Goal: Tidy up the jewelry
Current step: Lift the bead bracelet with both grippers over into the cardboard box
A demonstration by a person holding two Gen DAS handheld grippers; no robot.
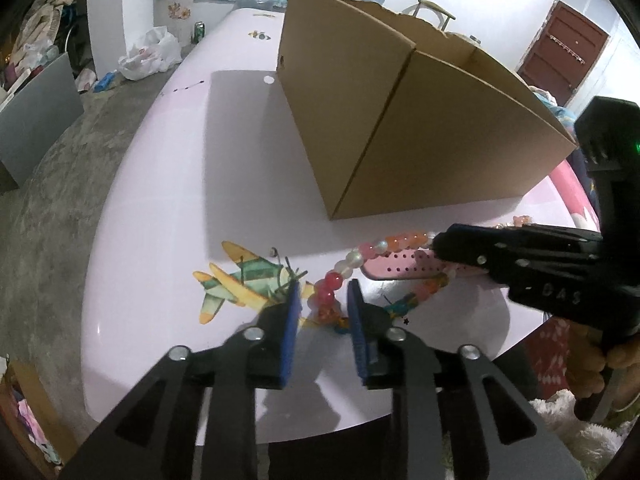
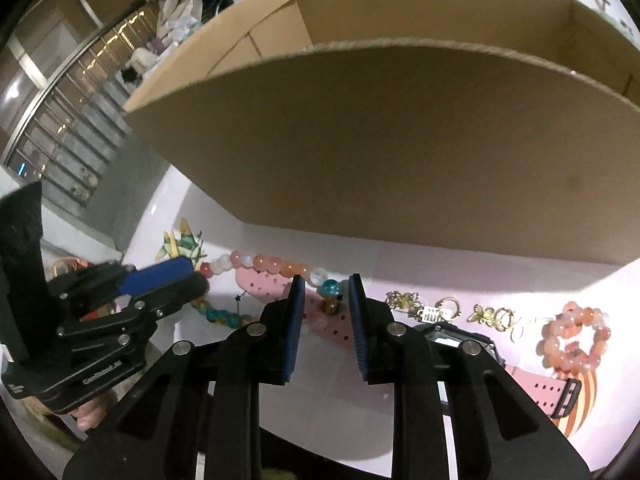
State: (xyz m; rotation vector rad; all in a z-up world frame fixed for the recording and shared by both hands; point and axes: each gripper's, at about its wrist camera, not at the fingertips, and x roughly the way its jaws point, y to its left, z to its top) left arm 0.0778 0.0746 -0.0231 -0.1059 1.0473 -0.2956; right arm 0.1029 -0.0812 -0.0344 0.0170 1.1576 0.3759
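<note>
Left gripper (image 1: pixel 323 294) stands with its jaws parted around the red end of the bead necklace (image 1: pixel 370 256), pads not pressing it. Bare pink table (image 1: pixel 160 200) stretches left to its rounded edge. Right gripper (image 2: pixel 323 294) is likewise parted over the necklace's blue bead, above the pink watch strap (image 2: pixel 260 284). Close behind stands the open cardboard box (image 2: pixel 380 160); gold charms (image 2: pixel 404 300) and a coral bracelet (image 2: pixel 576 332) lie rightward.

The right tongs (image 1: pixel 436 242) carry raised letters "DAS" on their black body. A small white label on the left tongs (image 2: pixel 188 276) is too blurred to read.
</note>
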